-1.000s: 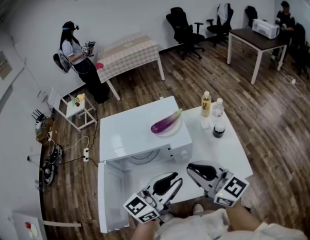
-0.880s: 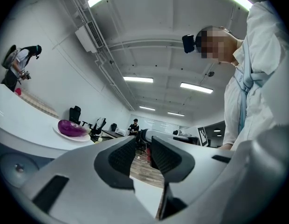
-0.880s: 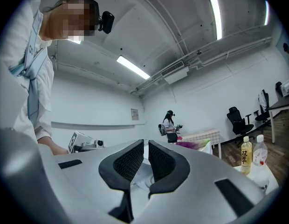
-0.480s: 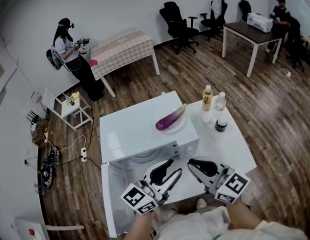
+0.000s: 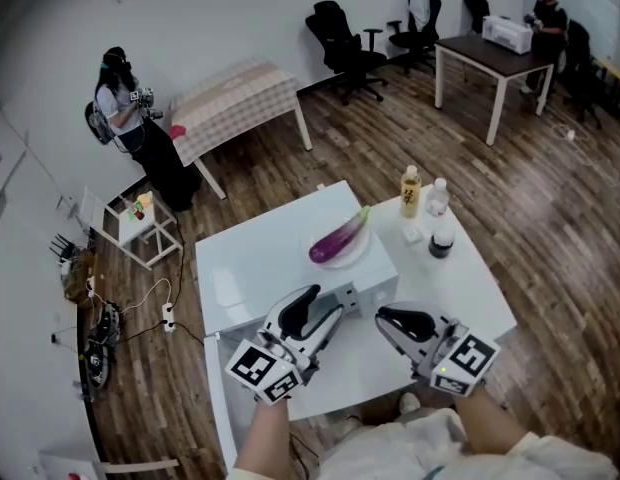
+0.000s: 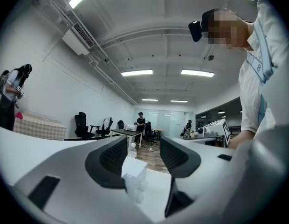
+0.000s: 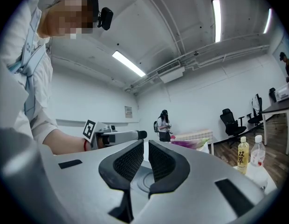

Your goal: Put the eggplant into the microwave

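eggplant (image 5: 338, 240) is not in the microwave (image 5: 252, 268) yet. it lies on a plate (image 5: 363, 255) on top of the microwave, toward the 3 o'clock side of the lid, stem end pointing to 1 o'clock.

left gripper (image 5: 326, 306) is at the microwave's front top edge, about 7 o'clock from the eggplant and clear of it. its jaws have just been opening and stand apart. the left gripper view shows a white boxy corner low in the gap, looks like part of the microwave, and the pads are not pressing on it.

right gripper (image 5: 383, 318) is at 3 o'clock of the left one, over the white table (image 5: 475, 290), pointing to 10 o'clock. jaws are nearly together with only a thin slit and nothing in it.

microwave door (image 5: 214, 393) looks swung open at the unit's 7 o'clock.

yellow bottle (image 5: 410, 190), clear bottle (image 5: 437, 198) and dark-bottomed bottle (image 5: 441, 240) stand on the table at 2 to 3 o'clock of the eggplant, near the microwave's side.

another person (image 5: 125, 98) stands by a checked table (image 5: 235, 103) at 10 o'clock of the room.
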A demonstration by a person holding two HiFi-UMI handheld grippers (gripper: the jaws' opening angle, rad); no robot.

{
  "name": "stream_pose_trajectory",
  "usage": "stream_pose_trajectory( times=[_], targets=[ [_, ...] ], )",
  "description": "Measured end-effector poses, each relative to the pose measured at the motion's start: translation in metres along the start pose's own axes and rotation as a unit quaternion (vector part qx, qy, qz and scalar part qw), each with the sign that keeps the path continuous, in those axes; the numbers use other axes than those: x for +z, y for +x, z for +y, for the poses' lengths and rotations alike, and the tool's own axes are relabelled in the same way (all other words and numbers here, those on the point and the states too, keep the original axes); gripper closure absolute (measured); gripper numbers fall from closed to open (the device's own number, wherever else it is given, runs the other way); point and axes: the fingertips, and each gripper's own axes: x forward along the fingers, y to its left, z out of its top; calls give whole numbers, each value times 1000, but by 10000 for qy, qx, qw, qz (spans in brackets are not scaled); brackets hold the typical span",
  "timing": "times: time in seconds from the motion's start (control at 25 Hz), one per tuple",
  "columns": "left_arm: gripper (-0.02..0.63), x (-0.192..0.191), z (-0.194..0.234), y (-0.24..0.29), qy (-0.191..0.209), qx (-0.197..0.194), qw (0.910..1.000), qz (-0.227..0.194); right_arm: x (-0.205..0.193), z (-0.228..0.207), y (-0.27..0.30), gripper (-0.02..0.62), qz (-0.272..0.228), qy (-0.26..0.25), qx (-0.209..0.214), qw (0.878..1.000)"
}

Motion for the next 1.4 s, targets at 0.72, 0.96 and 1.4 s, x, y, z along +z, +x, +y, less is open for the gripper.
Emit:
stream_pose_trajectory(
  times=[0.72, 0.96, 1.4],
  targets=[
    [293, -26, 80, 44, 1154, 906, 9739, 1734, -12, -17, 1, 560, 65, 55, -166, 9998],
    [291, -38, 96, 53, 1329, 969, 9629, 2137, -12, -21, 1, 560, 69, 74, -200, 9997],
    [291, -61, 110, 71, 1650, 731, 9424, 2818, -13, -32, 5, 560, 53, 131, -272, 9995]
  ],
)
